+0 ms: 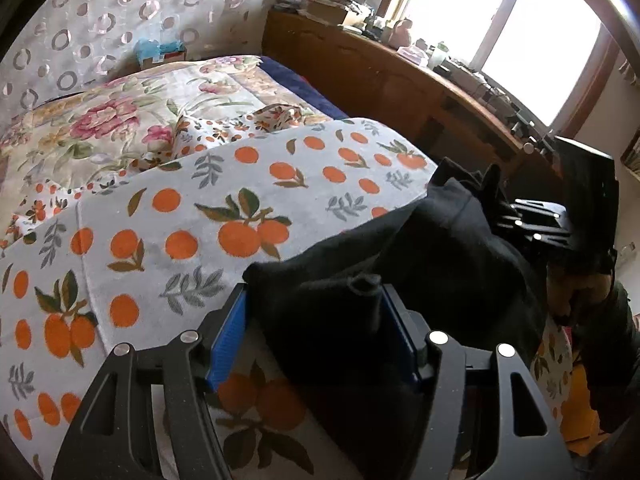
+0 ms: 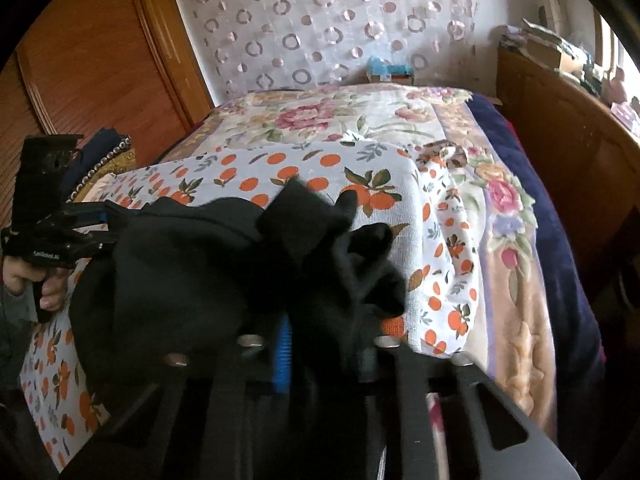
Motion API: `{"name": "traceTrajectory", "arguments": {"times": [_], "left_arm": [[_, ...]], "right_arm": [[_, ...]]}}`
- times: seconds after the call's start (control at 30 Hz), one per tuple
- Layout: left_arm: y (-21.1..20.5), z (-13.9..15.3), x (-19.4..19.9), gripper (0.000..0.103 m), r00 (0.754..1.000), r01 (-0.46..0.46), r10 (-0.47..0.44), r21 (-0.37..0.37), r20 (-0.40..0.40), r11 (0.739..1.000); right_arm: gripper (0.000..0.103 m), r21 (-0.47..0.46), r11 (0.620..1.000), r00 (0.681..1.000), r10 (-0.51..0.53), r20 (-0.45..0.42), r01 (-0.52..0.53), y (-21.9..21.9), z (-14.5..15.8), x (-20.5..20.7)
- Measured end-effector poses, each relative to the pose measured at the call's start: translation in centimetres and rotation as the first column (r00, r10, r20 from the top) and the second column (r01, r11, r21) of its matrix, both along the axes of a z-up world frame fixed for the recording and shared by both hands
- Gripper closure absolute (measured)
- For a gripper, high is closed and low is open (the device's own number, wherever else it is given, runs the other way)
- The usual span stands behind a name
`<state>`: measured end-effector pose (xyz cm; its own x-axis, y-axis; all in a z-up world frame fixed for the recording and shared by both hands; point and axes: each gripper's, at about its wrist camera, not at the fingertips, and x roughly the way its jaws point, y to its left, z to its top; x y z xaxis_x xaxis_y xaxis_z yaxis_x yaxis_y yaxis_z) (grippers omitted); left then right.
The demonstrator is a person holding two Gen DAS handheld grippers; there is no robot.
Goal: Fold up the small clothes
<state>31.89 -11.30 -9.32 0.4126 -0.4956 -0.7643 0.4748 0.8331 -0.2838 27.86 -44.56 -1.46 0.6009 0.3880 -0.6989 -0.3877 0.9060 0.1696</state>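
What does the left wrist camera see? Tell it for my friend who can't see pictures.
A black garment hangs between the left gripper and the right gripper, above an orange-print cloth covering the bed. A bright window shines behind.

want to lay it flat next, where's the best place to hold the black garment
Hold the soft black fabric garment at its outer edges, one claw per end, coming in from each side. It hangs bunched between the left claw and right claw; pulling the ends apart should spread it.
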Motion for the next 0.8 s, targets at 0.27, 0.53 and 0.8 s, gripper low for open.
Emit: {"name": "traceTrajectory", "arguments": {"times": [0.27, 0.53, 0.8], "left_arm": [[-0.1, 1.9, -1.3, 0.084, 0.999, 0.035, -0.034, -0.054, 0.029, 0.998], [2.3, 8.3, -5.8, 0.085, 0.982, 0.032, -0.005, -0.136, 0.191, 0.990], [8.6, 12.8, -9.5, 0.085, 0.940, -0.079, 0.122, -0.146, 0.317, 0.986]], "right_arm": [[0.090, 0.018, 0.999, 0.997, -0.035, 0.076, 0.034, 0.0, 0.7, -1.4], [0.091, 0.055, 0.998, 0.975, -0.038, 0.220, 0.027, 1.0, 4.0, -3.9], [0.091, 0.020, 0.995, 0.938, 0.082, 0.338, -0.094, 7.3, 7.8, -3.9]]}}
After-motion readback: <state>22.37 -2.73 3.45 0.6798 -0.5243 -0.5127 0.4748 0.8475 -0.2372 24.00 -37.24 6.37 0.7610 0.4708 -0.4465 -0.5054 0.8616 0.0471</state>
